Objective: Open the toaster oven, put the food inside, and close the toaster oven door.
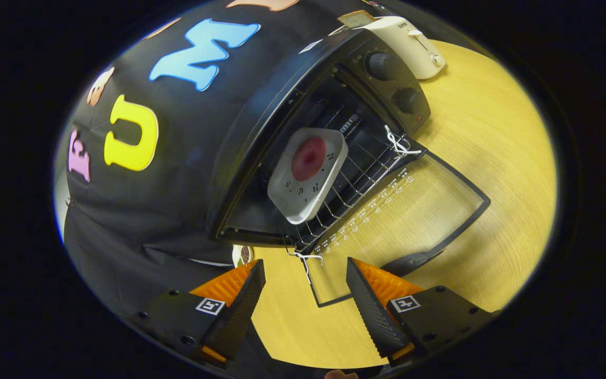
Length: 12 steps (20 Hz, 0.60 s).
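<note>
Right now your fingers point(305, 295) stand wide apart with nothing between them but bare worktop point(492, 158); they touch no thing. Just ahead of them lies the toaster oven's door point(418, 210), swung fully down and flat over the worktop, its glass letting the wood grain show through. The door's dark handle point(413, 260) sits at the door's near edge, just beside the tip of your right-hand finger point(371, 300), apart from it. The near corner of the door frame reaches into the gap between your fingers.

Beyond the door the toaster oven point(261, 131) stands open, its mouth facing you. One wire rack point(355, 181) is pulled partly out over the door hinge. On that rack sits one white square tray point(287, 197) carrying one round red piece of food point(308, 158); the tray rests half inside the mouth, its near corner close to the rack's front edge. White string is knotted at two spots, one by the hinge near the knobs point(400, 143) and one at the other corner of the door point(305, 258).

You can count two knobs point(382, 66) on the oven's panel. Beyond that panel stands one pale toaster point(413, 45), close beside the oven. The worktop past the door's far side lies open and bare; on the other side the oven backs against the black cloth wall point(140, 210).
</note>
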### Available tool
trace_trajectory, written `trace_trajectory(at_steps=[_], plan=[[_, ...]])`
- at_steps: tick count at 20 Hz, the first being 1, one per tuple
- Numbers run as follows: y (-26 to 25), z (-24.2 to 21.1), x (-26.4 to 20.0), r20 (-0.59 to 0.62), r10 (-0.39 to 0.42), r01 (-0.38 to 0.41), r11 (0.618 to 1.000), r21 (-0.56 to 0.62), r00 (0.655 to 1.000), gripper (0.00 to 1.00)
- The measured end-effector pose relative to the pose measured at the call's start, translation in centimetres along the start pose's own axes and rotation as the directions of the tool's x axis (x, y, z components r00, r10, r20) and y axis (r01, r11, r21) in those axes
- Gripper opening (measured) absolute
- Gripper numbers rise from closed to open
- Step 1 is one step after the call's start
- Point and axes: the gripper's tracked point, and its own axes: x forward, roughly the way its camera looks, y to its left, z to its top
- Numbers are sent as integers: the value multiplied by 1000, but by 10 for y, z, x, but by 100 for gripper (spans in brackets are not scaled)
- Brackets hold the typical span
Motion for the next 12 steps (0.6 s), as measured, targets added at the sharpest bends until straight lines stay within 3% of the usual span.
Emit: trace_trajectory(at_steps=[7,12], plan=[[-13,-32,-9,-43,-76,61,957,-284,996,98],[-47,-51,-7,-49,-220,167,850,-499,974,98]])
